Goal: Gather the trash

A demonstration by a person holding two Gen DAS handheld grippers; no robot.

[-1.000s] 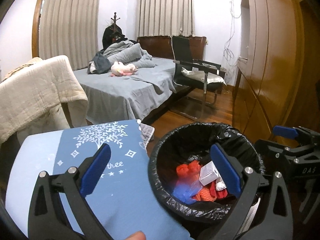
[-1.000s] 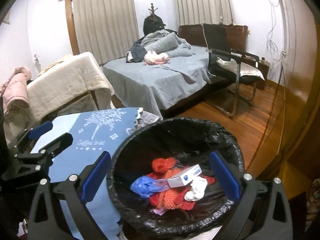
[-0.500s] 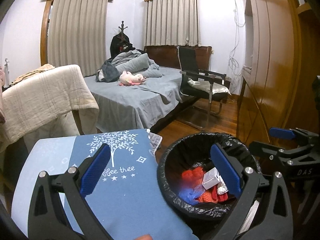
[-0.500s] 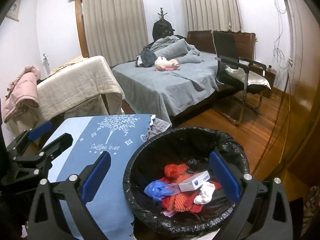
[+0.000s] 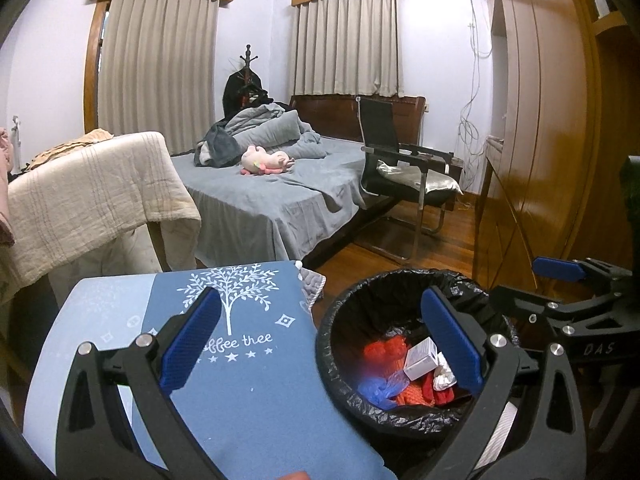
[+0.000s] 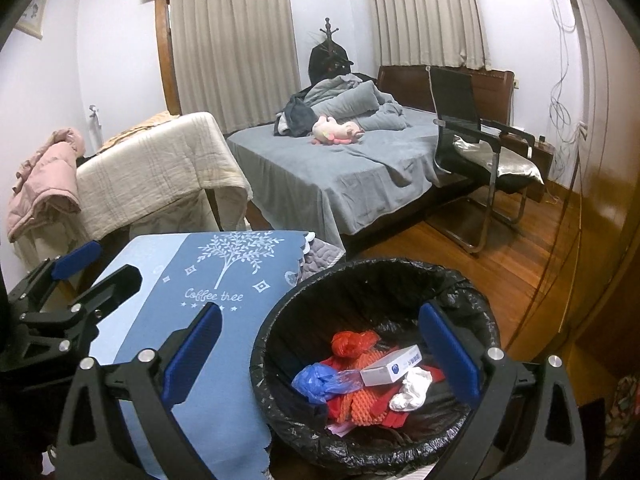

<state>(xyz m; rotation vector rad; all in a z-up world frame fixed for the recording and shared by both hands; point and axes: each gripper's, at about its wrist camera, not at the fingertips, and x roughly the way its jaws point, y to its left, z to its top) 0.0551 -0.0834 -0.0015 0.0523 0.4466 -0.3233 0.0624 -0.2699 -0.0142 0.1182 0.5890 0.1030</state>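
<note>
white box (image 6: 392,368) lies roughly left-right atop trash bin (image 6: 280,344) contents.

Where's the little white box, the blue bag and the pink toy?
white box (image 6: 391,369), right wrist view, its top face
blue bag (image 6: 314,382), right wrist view, its crumpled middle
pink toy (image 6: 336,131), right wrist view, its body

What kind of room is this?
Most likely a home bedroom: a bed with rumpled bedding and a plush toy, curtained windows, and a coat stand in the corner.
</note>
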